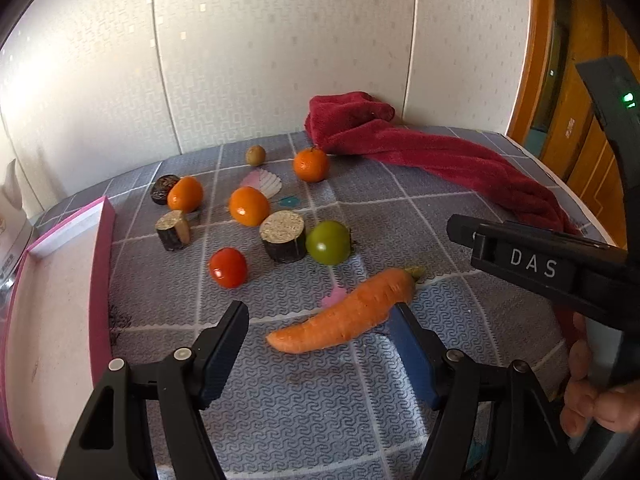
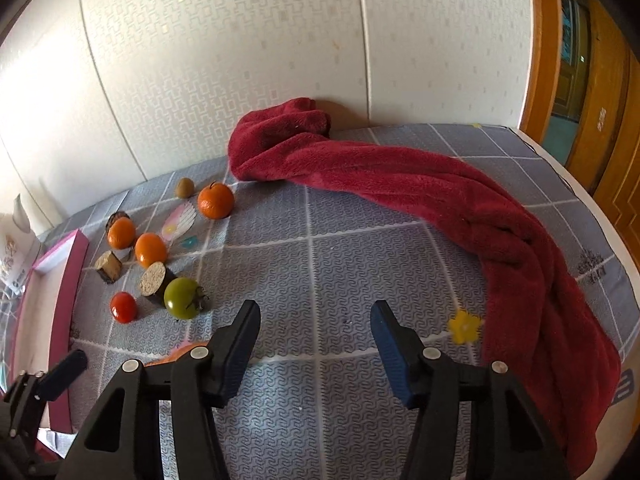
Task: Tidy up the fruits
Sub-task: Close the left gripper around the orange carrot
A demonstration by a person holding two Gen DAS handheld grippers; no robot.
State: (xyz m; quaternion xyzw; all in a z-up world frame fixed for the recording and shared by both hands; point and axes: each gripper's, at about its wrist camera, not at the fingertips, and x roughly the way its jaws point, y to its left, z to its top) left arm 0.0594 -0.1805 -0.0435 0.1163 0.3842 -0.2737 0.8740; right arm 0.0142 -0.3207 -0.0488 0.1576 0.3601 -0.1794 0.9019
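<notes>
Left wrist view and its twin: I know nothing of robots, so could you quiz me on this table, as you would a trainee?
1. True or false: the right tongs hold a fruit.
2. Which colour is the towel? A blue, B red, C white.
3. How many oranges lie on the table?

Key: 1 false, nothing is between them; 2 B; 3 three.

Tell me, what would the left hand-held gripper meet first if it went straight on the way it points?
Most likely the carrot, lying just ahead of the left hand-held gripper and partly between its open jaws; depth is hard to judge.
</notes>
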